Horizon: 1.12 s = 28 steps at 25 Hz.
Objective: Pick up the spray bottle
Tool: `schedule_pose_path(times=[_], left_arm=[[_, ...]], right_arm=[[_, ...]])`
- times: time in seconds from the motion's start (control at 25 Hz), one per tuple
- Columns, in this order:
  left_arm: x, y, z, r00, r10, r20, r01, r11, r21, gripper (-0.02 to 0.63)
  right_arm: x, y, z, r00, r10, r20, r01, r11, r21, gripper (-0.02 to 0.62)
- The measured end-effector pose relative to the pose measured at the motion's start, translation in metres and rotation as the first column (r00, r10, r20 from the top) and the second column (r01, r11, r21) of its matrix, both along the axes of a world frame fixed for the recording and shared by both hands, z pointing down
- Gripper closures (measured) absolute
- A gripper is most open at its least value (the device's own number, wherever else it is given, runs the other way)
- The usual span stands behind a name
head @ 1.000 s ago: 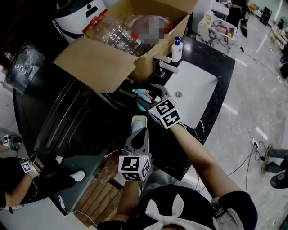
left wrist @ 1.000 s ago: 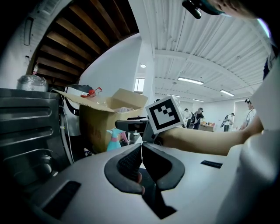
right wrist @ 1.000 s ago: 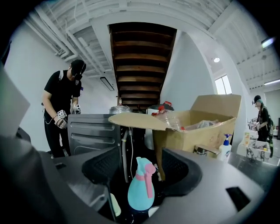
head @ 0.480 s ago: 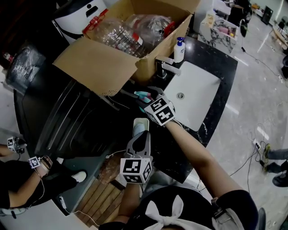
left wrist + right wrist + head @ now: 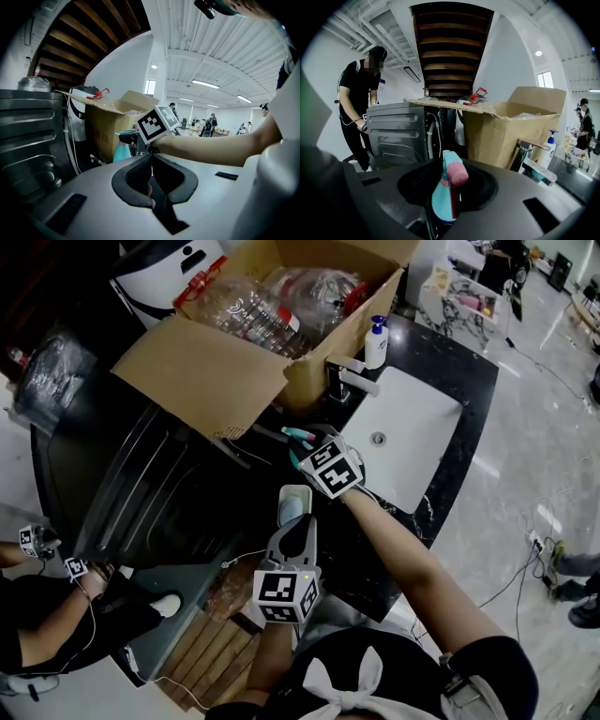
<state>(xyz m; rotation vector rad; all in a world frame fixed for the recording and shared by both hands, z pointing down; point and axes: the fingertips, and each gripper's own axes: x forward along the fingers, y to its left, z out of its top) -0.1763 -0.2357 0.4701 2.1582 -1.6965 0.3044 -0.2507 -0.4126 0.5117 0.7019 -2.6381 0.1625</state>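
Observation:
The teal spray bottle (image 5: 298, 436) with a pink nozzle stands on the black counter, just in front of the cardboard box. My right gripper (image 5: 304, 446) reaches it from the sink side. In the right gripper view the spray bottle (image 5: 446, 194) stands upright between the closing jaws of the right gripper (image 5: 445, 208), and the pads hug its neck. My left gripper (image 5: 297, 521) hangs nearer me, apart from the bottle. In the left gripper view the left gripper (image 5: 150, 176) is shut on nothing, and the spray bottle (image 5: 122, 151) shows beyond it.
An open cardboard box (image 5: 253, 343) holding plastic bottles stands behind the spray bottle. A faucet (image 5: 352, 379), a white sink (image 5: 412, 427) and a pump bottle (image 5: 377, 341) lie to the right. A dark washing machine (image 5: 159, 484) is on the left. A person (image 5: 361, 103) stands beside it.
My right gripper has sunk a little toward the spray bottle and its jaws have closed in around the bottle. The left gripper has stayed where it was.

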Motion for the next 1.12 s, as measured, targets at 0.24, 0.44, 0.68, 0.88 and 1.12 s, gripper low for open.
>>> schedule_pose_path(times=[0.24,0.44,0.68,0.88,1.12], left_arm=[[-0.001,0.000,-0.001,1.000,-0.012,0.003,0.012,1.000,0.002,0.579],[0.001,0.003,-0.001,1.000,-0.014,0.004,0.014,1.000,0.005,0.578],[0.005,0.003,-0.003,1.000,-0.009,0.006,0.009,1.000,0.014,0.578],[0.010,0.005,-0.009,1.000,-0.002,0.009,0.002,1.000,0.027,0.578],[0.013,0.010,-0.018,1.000,-0.003,0.015,0.003,0.999,0.049,0.578]], right_arm=[[0.002,-0.001,0.001,1.000,-0.008,-0.002,0.008,1.000,0.005,0.500],[0.003,0.005,-0.006,0.999,-0.022,0.026,0.021,1.000,0.017,0.500],[0.008,0.012,-0.020,0.998,-0.034,0.046,0.033,0.999,0.035,0.500],[0.021,0.017,-0.033,0.998,-0.027,0.057,0.024,0.998,0.051,0.500],[0.040,0.030,-0.047,0.997,-0.020,0.076,0.015,0.998,0.064,0.500]])
